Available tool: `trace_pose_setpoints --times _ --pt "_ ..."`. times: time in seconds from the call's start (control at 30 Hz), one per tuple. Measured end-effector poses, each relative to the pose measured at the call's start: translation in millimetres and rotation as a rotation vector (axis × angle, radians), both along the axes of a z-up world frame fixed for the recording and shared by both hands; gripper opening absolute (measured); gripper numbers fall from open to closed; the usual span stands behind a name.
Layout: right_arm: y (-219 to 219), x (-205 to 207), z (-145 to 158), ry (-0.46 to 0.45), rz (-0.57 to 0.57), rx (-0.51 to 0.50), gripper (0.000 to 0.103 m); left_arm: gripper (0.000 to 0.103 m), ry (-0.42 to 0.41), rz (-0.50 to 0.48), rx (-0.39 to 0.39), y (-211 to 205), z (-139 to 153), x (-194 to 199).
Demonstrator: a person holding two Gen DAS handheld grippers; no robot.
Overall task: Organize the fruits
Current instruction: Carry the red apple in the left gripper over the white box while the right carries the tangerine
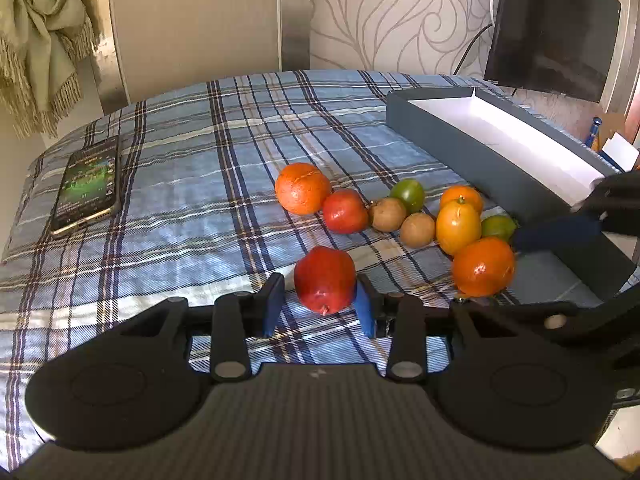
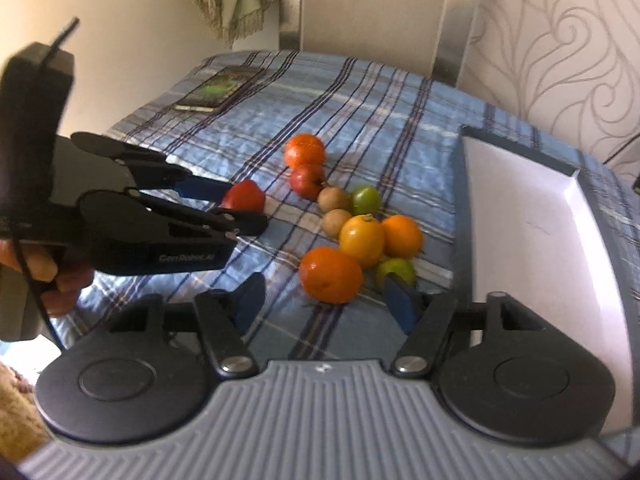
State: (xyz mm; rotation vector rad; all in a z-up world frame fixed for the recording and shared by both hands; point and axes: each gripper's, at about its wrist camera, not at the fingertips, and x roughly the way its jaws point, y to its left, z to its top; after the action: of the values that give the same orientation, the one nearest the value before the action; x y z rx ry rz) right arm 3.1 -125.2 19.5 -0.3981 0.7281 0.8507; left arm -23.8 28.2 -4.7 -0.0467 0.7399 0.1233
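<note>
Ten fruits on the plaid cloth [image 1: 168, 184], none in the box [image 1: 472, 148] yet, so sorting looks barely begun. Left gripper [image 1: 320, 310] straddles the red fruit [image 1: 325, 278], which sits apart from the pile, nearest the camera. The right pad touches its side; the left pad shows a gap, so not clenched, and the fruit looks to rest on the cloth. Right gripper [image 2: 328, 304] is wide open around the near orange [image 2: 331, 275], pads clear on both sides, nothing held; likely lined up for a grab. Its right finger sits just by a lime [image 2: 396, 271]. Remaining pile, tightly clustered just beside the box: yellow fruit [image 2: 362, 240], another orange [image 2: 402, 236], two brown fruits [image 2: 335, 222], a green one [image 2: 366, 198], a second red fruit [image 2: 307, 180] and a big orange [image 2: 305, 150]. Phone [image 1: 88, 186] lies well apart, far left. Risk: closing on the near orange may nudge the lime.
</note>
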Motion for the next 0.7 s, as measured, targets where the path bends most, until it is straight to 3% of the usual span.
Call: trace_pose_setpoints --times 0.03,0.2,0.33,0.43,0.7 --pt "4 0 -2 0.005 0.009 -0.009 0.056 0.044 0.000 -0.001 -0.002 1 0 0" --pt "14 2 -8 -0.017 0.017 -0.038 0.055 0.044 -0.007 -0.006 0.009 0 -2 2" --pt "14 8 -13 -0.013 0.003 -0.042 0.041 0.043 -0.008 -0.008 0.014 -1 -2 5" --pt "9 6 -9 -0.015 -0.004 -0.024 0.041 0.038 -0.007 -0.012 0.010 -1 -1 6" --pt "-15 -11 11 -0.019 -0.019 0.046 0.041 0.037 0.005 0.008 -0.001 -2 2 6"
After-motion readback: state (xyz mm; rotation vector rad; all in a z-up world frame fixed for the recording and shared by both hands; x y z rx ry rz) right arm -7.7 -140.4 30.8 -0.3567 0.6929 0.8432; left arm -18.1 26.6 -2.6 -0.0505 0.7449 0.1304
